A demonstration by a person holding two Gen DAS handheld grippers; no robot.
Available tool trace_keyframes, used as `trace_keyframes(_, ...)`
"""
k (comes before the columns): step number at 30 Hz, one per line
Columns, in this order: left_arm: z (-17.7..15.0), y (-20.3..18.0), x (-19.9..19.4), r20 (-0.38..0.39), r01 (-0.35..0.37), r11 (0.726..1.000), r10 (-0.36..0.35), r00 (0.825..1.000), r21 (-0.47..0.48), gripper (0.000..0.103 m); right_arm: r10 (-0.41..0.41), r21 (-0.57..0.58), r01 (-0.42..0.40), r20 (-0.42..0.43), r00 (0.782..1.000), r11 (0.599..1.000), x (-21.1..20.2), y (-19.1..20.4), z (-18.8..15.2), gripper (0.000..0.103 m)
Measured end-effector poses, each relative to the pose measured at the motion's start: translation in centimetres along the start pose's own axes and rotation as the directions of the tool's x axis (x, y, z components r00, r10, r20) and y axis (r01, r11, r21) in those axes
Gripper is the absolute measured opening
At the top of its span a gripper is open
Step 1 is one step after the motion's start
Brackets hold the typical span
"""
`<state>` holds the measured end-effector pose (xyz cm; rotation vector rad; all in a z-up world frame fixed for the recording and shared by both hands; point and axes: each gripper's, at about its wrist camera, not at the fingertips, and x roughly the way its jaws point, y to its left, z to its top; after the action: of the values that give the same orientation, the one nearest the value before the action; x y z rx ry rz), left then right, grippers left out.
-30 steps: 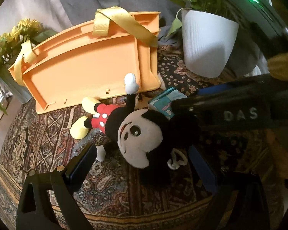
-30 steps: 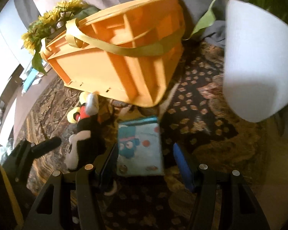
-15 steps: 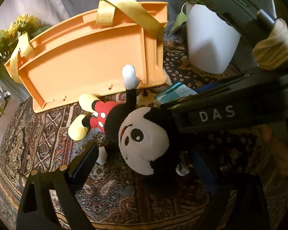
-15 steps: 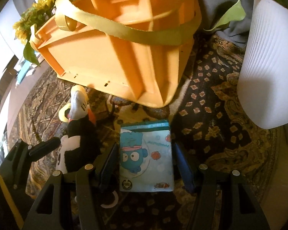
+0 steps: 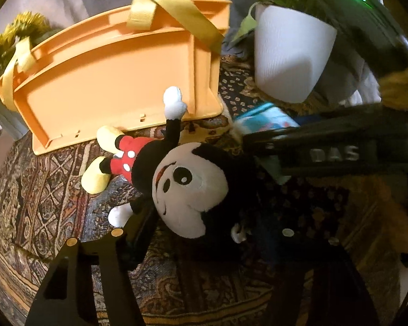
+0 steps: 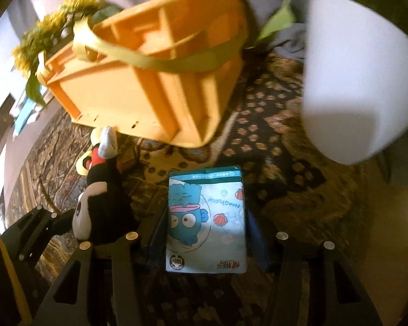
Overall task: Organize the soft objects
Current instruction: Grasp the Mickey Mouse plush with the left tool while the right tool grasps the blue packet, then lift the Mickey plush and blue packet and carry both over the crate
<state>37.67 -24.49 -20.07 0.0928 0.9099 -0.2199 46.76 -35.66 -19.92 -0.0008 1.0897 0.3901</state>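
Narrowed since a second ago: left gripper (image 5: 201, 233) fingers closing around plush mouse (image 5: 187, 187) head on patterned rug (image 5: 54, 190). Right gripper (image 6: 204, 231) fingers closing against tissue pack (image 6: 206, 220), near orange basket (image 6: 155, 92).

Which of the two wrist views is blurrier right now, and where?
Right wrist view: orange basket and white pot smeared by motion, blue packet fairly sharp. Left wrist view: plush mouse crisp; the other gripper's lettered bar blurred, lower right dark.
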Motion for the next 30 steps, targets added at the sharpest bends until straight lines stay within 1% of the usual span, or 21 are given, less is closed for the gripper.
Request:
trace_keyframes(2, 0.0, 0.3, -0.7, 0.008, 0.003, 1.000, -0.003, 1.000, -0.012, 0.061, 0.004, 0.031, -0.004, 0.012, 1.000, 1.000, -0.7, -0.3, -0.4, 0.054)
trace_keyframes(3, 0.2, 0.4, -1.0, 0.014, 0.005, 1.000, -0.005, 1.000, -0.019, 0.052, 0.005, 0.040, -0.006, 0.016, 1.000, 0.999, -0.8, -0.3, -0.6, 0.054)
trace_keyframes(9, 0.2, 0.9, -2.6, 0.041, 0.001, 0.999, 0.000, 0.999, -0.033, 0.052, 0.009, 0.068, -0.012, 0.044, 0.999, 0.998, -2.3, -0.3, -1.5, 0.054)
trace_keyframes(12, 0.1, 1.2, -3.4, 0.047, 0.013, 0.999, -0.011, 0.999, -0.049, 0.051, 0.011, 0.071, -0.014, 0.052, 0.999, 0.997, -2.9, -0.1, -1.8, 0.054)
trace_keyframes(18, 0.5, 1.4, -5.7, 0.098, 0.002, 0.998, 0.005, 0.995, -0.070, 0.052, 0.029, 0.081, -0.036, 0.097, 0.995, 0.996, -4.9, 0.5, -2.0, 0.054)
trace_keyframes(24, 1.3, 1.9, -8.6, 0.161, -0.023, 0.996, 0.037, 0.986, -0.087, 0.052, 0.029, 0.062, -0.041, 0.176, 0.984, 0.997, -7.7, 1.8, -1.4, 0.054)
trace_keyframes(30, 2.6, 2.7, -11.5, 0.219, -0.044, 0.992, 0.070, 0.973, -0.120, 0.052, 0.017, 0.040, -0.028, 0.260, 0.965, 0.999, -10.3, 3.3, -0.4, 0.054)
